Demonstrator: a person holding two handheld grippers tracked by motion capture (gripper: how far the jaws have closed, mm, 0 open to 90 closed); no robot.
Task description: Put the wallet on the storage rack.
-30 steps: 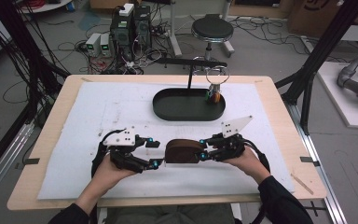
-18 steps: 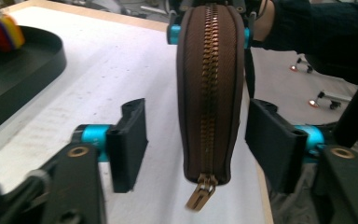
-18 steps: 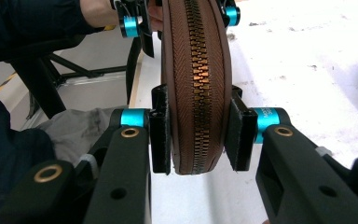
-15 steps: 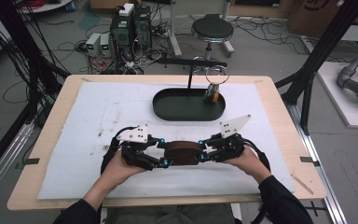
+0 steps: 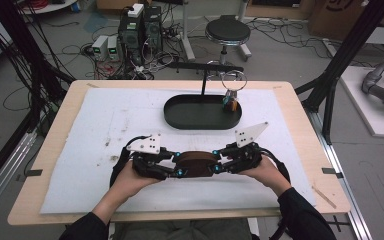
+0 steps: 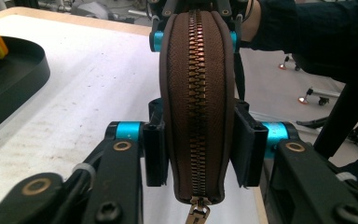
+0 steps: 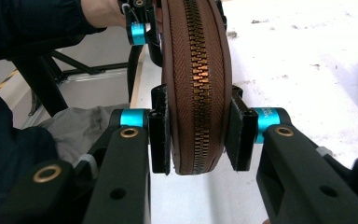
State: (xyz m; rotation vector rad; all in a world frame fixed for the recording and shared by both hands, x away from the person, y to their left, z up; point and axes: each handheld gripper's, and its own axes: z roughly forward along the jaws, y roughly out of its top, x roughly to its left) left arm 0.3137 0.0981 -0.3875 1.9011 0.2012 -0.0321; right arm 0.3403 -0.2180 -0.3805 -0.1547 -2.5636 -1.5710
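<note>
Here the brown zip pouch (image 5: 196,163) hangs at six o'clock of the black tray (image 5: 202,118), clamped endwise by the right gripper (image 5: 222,162) and the left gripper (image 5: 176,165), whose jaws have just been closing onto it. A shallow bite could let the rounded ends slip out, or the dangling zip pull (image 6: 197,213) could snag.

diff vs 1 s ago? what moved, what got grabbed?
The left gripper moved in toward the brown zip pouch and its jaws have just been closing; its pads now press the pouch's left end. The right gripper stayed clamped on the other end, and the pouch has not shifted. The black tray and the keys hanging over it are as before.
</note>
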